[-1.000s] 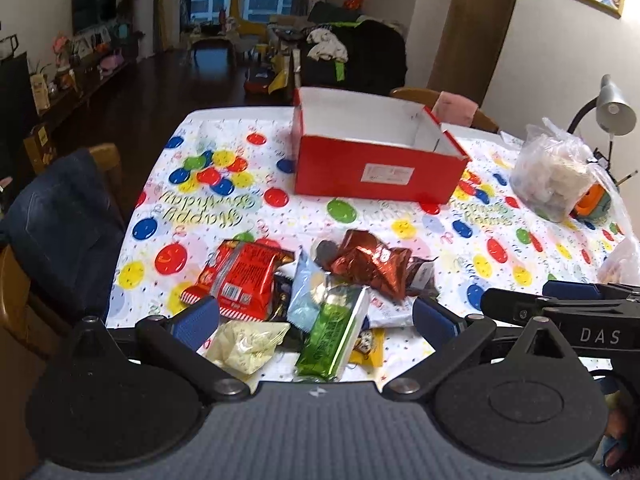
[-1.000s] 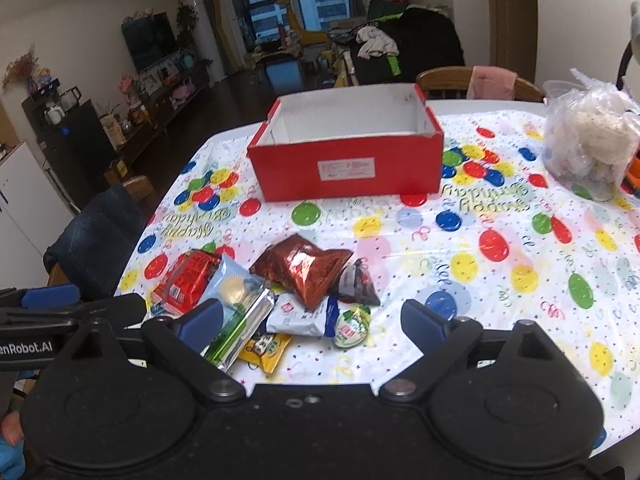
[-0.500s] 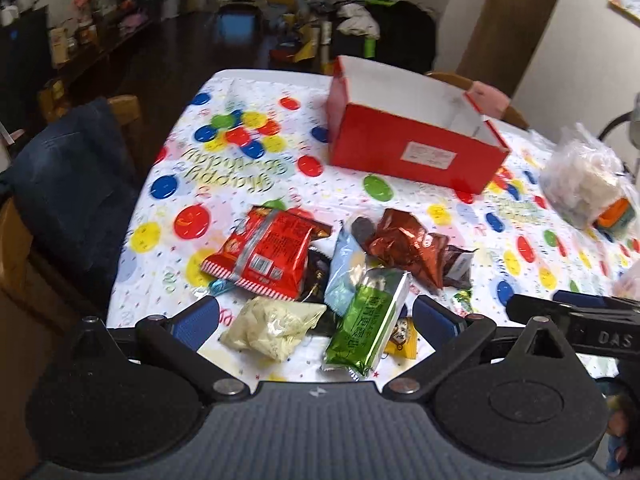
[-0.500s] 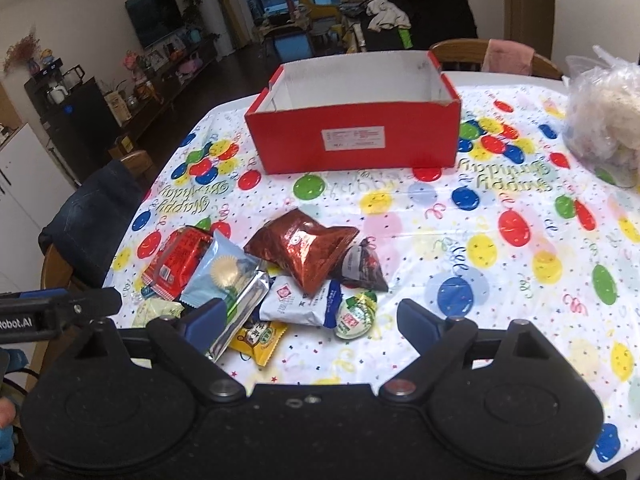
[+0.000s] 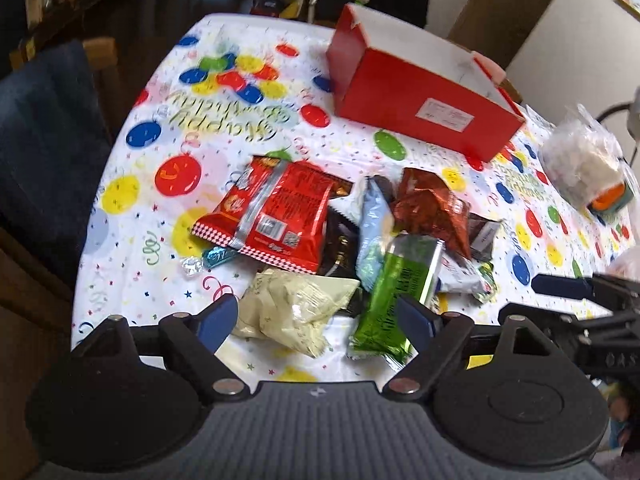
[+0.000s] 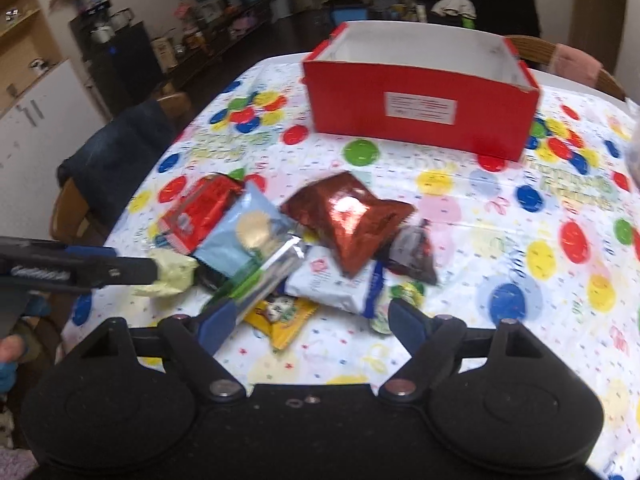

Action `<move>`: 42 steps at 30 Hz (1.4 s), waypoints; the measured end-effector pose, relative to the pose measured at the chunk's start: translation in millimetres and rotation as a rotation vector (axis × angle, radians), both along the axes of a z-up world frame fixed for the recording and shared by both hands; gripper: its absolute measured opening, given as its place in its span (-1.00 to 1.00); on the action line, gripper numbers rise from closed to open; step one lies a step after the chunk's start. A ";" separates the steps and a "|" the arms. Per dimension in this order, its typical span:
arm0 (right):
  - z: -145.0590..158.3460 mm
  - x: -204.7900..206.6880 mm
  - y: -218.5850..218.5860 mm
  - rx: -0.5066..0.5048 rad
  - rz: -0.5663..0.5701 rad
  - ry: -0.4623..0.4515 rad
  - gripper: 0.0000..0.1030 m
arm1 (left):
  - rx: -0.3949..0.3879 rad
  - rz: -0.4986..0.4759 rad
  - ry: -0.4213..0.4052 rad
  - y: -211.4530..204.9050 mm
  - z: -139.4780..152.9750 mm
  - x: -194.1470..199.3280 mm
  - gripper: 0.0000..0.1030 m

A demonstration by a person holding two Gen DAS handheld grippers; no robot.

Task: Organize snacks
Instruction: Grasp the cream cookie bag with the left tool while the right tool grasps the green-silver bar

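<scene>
Left gripper point(image 5: 316, 320) spread wide, pale yellow packet point(image 5: 296, 310) between its fingers on the tablecloth point(image 5: 132, 216). Right gripper point(image 6: 310, 322) also apart, over yellow packet point(image 6: 282, 318) and white packet point(image 6: 334, 282). Red box point(image 6: 420, 110) well beyond.

"Happy Birthday" lettering showing upside down on balloon-print tablecloth point(image 5: 224, 118). "DAS" reading faintly on right gripper point(image 5: 560, 286) body. White label point(image 6: 421, 107) on red box point(image 6: 420, 116) staying illegible through blur; snack packet print also unreadable.
</scene>
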State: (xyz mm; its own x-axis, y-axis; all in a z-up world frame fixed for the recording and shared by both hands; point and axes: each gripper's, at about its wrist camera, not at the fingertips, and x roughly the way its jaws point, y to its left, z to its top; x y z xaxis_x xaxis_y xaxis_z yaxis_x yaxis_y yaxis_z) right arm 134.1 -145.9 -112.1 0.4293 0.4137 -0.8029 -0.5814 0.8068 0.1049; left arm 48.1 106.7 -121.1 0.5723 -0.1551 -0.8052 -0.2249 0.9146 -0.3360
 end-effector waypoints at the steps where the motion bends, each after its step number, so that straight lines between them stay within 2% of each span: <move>1: -0.1 1.2 3.3 0.010 0.005 0.008 0.55 | -0.019 0.007 0.007 3.3 -2.7 2.4 0.67; 3: -1.2 2.2 11.5 0.024 0.022 0.013 0.48 | -0.033 0.015 0.014 7.0 -7.0 7.2 0.67; 7: -7.4 4.0 28.9 0.017 0.061 0.028 0.38 | -0.011 0.000 0.041 9.0 -16.8 13.8 0.67; 10: -14.9 8.2 39.1 0.012 0.076 0.053 0.28 | 0.000 -0.011 0.051 10.2 -20.4 15.7 0.56; 12: -20.3 10.5 44.5 0.017 0.079 0.083 0.14 | -0.001 -0.009 0.051 12.0 -21.9 16.7 0.53; 15: -28.3 15.4 51.0 0.026 0.073 0.131 0.06 | -0.016 -0.004 0.051 14.9 -24.8 20.0 0.41; 23: -42.0 33.1 57.9 0.083 -0.025 0.250 -0.17 | -0.041 0.007 0.046 17.0 -29.0 24.9 0.35; 30: -49.5 39.6 56.9 0.118 -0.107 0.306 -0.44 | -0.080 0.036 0.046 21.5 -30.4 23.6 0.27; 36: -43.9 36.4 56.5 0.149 -0.115 0.297 -0.59 | -0.083 0.066 0.051 23.1 -28.4 18.6 0.17; 42: -28.9 24.6 62.3 0.125 -0.046 0.213 -0.68 | -0.068 0.086 0.051 22.0 -25.4 11.6 0.10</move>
State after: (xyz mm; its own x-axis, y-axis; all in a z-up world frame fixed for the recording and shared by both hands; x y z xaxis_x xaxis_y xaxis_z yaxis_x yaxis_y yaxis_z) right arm 158.7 -83.6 -141.0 0.2767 0.4995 -0.8209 -0.4987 0.8049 0.3216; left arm 59.7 128.7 -146.5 0.5446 -0.1624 -0.8228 -0.3197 0.8668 -0.3827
